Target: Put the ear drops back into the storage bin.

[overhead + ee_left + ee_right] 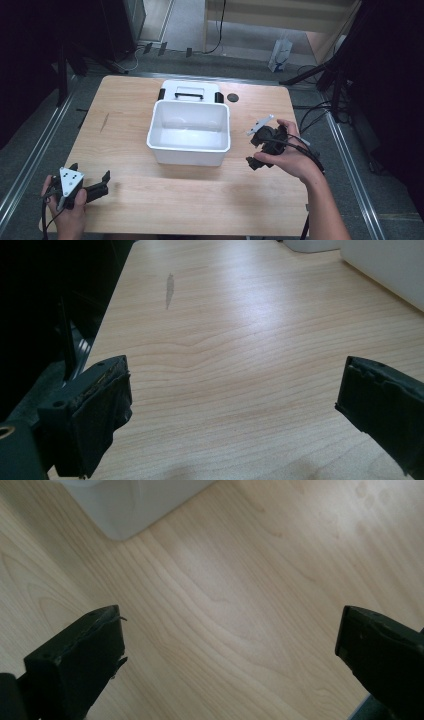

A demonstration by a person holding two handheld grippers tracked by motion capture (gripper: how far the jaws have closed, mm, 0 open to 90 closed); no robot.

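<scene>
Step now: both grippers are empty, and the white box (189,131) sits open in the middle of the desk (150,200); I think the work is about this box and its lid (190,91)
Box: it is a white tub with nothing inside that I can see
Lid: it is white with a black handle and black clips, and it lies flat just behind the box, touching its back edge or very near it
Right gripper (259,144): it hovers just to the right of the box, near its right wall but not touching it
Right fingers (75,665): they stand wide apart with just bare wood between them; a corner of the box shows ahead of them in the right gripper view
Left gripper (89,180): it rests low at the near left corner of the desk, well apart from the box
Left fingers (97,412): they are wide apart too, and hold nothing; the box wall shows far off at the top right in the left gripper view
Next move, my guess: the right gripper needs to reach past the box to the lid, take it by the handle, and lift it over the box
What to watch: the lid must come down flat so the clips line up with the rim
Other thing: a small black round spot (232,97) lies on the desk right of the lid
</scene>
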